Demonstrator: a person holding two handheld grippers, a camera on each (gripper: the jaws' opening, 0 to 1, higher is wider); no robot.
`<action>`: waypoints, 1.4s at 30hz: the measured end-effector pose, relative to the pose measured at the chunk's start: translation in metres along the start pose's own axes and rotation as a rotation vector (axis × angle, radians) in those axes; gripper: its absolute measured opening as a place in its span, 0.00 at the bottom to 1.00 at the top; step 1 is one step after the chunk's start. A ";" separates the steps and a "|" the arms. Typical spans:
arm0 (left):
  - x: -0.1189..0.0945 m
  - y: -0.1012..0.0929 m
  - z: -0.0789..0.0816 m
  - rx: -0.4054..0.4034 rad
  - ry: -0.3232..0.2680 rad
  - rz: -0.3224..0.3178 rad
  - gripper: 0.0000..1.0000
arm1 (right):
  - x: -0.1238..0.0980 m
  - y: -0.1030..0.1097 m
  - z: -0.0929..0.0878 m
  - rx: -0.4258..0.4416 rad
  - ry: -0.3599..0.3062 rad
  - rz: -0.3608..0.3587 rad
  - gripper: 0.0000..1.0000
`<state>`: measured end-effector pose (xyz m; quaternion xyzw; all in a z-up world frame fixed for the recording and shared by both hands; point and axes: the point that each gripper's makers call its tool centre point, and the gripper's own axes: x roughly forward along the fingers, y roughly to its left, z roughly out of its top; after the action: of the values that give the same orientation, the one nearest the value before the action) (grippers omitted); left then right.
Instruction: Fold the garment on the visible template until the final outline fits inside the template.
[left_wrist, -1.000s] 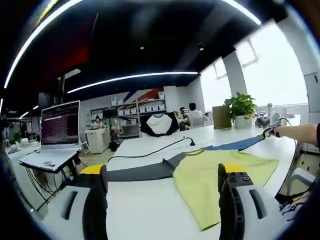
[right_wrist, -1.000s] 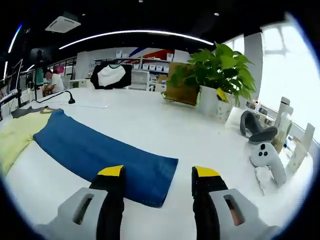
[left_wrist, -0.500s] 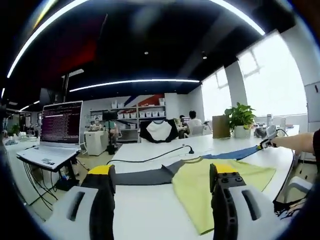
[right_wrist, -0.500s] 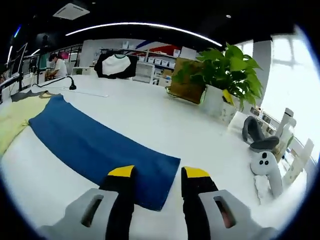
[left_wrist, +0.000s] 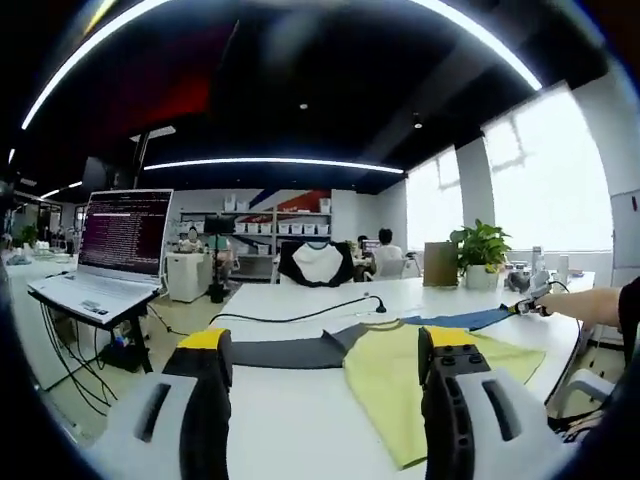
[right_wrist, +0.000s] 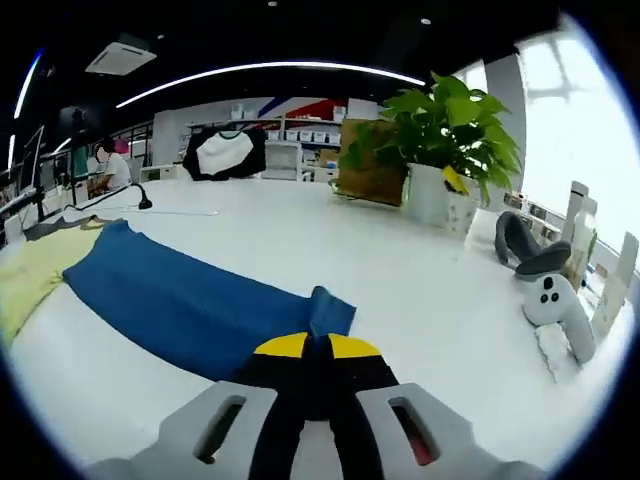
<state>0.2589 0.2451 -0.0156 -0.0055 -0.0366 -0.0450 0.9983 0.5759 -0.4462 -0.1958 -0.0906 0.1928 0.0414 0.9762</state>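
1. My right hand-held gripper (right_wrist: 311, 352) has its yellow-tipped jaws pressed together on the end of the blue fabric sleeve (right_wrist: 190, 300), and the cloth bunches up in a small fold just beyond the tips.
2. That sleeve belongs to the yellow-green shirt with one blue and one dark grey sleeve (left_wrist: 420, 365), which lies spread flat on the white surface (right_wrist: 400, 290); from the pinched end the blue strip runs away to the left of the right gripper view, where it meets the pale yellow body.
3. My left hand-held gripper (left_wrist: 320, 345) hangs wide open above the near edge of the surface, with nothing between its jaws.
4. In the left gripper view the dark grey sleeve (left_wrist: 285, 352) stretches between those open jaws, and the yellow body lies just right of it.
5. A black cable (left_wrist: 300, 315) curves across the surface behind the shirt.
6. An open laptop (left_wrist: 110, 255) sits on a stand to the left.
7. A potted green plant (right_wrist: 450, 140) and a white and grey controller (right_wrist: 545, 285) stand on the surface beyond my right hand-held gripper.
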 end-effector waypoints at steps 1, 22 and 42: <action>0.001 -0.003 0.002 0.019 -0.008 -0.022 0.80 | -0.001 0.003 0.001 0.005 0.002 0.003 0.00; 0.005 -0.001 -0.016 0.007 0.056 -0.069 0.78 | -0.027 0.012 0.083 0.325 -0.131 -0.012 0.00; 0.008 0.009 -0.020 -0.074 0.039 -0.116 0.91 | -0.071 0.110 0.242 0.336 -0.329 0.157 0.00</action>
<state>0.2693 0.2527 -0.0350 -0.0397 -0.0159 -0.1042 0.9936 0.5868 -0.2949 0.0340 0.0963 0.0417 0.0987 0.9896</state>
